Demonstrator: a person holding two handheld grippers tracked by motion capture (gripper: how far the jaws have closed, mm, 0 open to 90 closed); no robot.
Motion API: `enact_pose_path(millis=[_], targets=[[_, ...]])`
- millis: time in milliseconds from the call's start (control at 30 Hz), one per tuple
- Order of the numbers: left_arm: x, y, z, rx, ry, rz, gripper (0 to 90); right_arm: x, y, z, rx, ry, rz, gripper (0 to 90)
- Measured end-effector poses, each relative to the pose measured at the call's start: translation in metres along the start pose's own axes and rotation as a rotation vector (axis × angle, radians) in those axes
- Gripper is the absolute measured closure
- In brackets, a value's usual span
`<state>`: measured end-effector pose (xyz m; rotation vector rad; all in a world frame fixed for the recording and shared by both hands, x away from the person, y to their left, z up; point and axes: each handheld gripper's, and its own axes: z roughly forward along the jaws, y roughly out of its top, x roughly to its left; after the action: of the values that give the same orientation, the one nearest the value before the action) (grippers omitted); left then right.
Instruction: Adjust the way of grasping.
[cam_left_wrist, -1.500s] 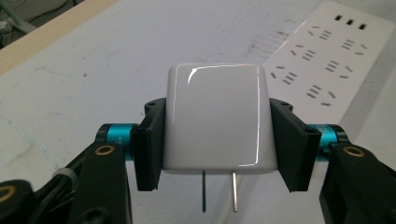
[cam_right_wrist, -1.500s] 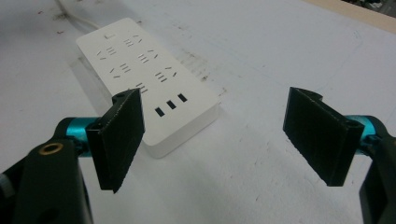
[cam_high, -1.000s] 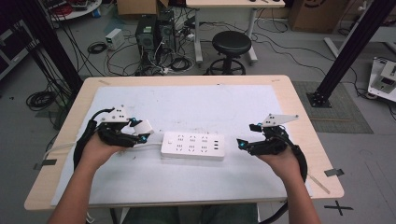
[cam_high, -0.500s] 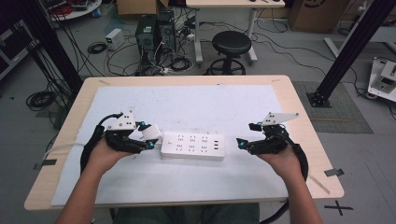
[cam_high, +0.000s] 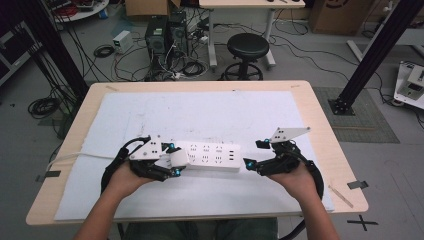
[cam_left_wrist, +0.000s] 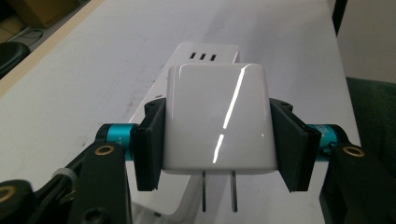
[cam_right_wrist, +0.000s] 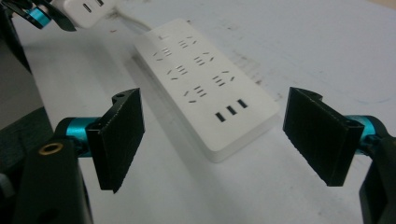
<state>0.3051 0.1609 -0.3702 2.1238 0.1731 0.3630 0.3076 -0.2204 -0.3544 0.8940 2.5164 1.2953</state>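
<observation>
black fingers of the left gripper are clamped hard on both flanks of a glossy white charger, its two metal prongs poking out below the fingers and pointing down. just past the charger sits the white power strip, and here's the news: a second ago the left gripper hung off the strip's left end, over towards the left edge of the worktop, and now it has slid in so the charger sits right over that end of the strip. whether the prongs are touching the sockets, can't tell from here; they look clear of the surface. that reads as the line-up for plugging in, with the push down not yet made.

over on the other side, the right gripper has its fingers wide apart with nothing between them, looking along the strip from its usb end. it has stayed put near the strip's right end, not touching it, maybe ready to steady the strip when the plug goes in.

the strip lies flat on the white sheet, near the worktop's front edge and about midway between its sides, its flat cable trailing off towards the left edge. the likely risk is prongs missing the slots and shoving the strip sideways.
</observation>
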Motion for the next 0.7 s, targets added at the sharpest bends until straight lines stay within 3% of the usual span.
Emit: enact_pose_path(millis=[100, 167, 200, 233, 300, 500, 533, 700], targets=[[-0.008, 0.003, 0.005, -0.01, 0.003, 0.036, 42.5, 0.005, 0.0, 0.004, 0.008, 0.024, 0.004, 21.1], [-0.008, 0.003, 0.005, -0.01, 0.003, 0.036, 42.5, 0.008, 0.0, 0.007, 0.005, 0.045, 0.011, 21.1], [-0.018, 0.007, 0.012, -0.029, 0.01, 0.087, 42.5, 0.008, 0.0, 0.007, 0.005, 0.045, 0.011, 21.2], [-0.02, 0.008, 0.014, -0.031, 0.004, 0.1, 42.5, 0.017, 0.0, 0.014, -0.005, 0.106, 0.042, 21.1], [-0.025, 0.01, 0.019, -0.031, 0.006, 0.133, 42.5, 0.022, 0.001, 0.019, 0.001, 0.111, 0.03, 21.2], [-0.035, 0.009, 0.028, -0.033, 0.003, 0.17, 42.5, 0.033, 0.002, 0.03, 0.005, 0.154, 0.036, 21.1], [-0.04, 0.008, 0.032, -0.038, 0.015, 0.187, 42.5, 0.038, 0.001, 0.037, 0.002, 0.203, 0.053, 21.1], [-0.045, 0.009, 0.036, -0.046, 0.034, 0.211, 42.5, 0.044, 0.001, 0.047, 0.003, 0.247, 0.079, 21.2]])
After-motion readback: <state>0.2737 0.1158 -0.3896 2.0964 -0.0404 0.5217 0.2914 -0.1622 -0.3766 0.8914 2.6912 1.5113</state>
